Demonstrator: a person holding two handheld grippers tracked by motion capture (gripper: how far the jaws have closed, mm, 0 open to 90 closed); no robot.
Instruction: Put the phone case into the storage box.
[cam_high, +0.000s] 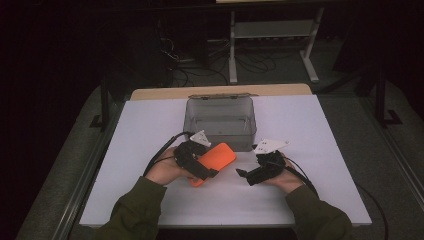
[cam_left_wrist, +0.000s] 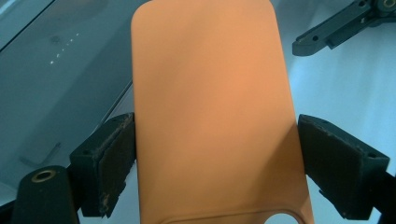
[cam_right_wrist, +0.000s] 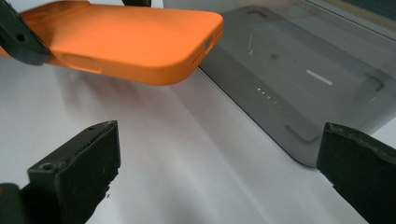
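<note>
The left tool (cam_high: 200, 167) is gripping the orange phone case (cam_high: 215, 160) across its width, both pads pressing its long edges, and is carrying it clear of the white desk (cam_high: 150, 150). By my reading, this is the carry step: the case is hanging just in front of the smoky clear bin (cam_high: 220, 122), pointing toward it. The next move probably calls for lifting the case over the bin's near wall before letting go. The left hand (cam_high: 162, 172) is angling the tool forward and rightward. The right tool (cam_high: 255, 175) is resting nearby, jaws standing wide apart and holding nothing, aimed at the case. Farther off, the bin is sitting open.
</note>
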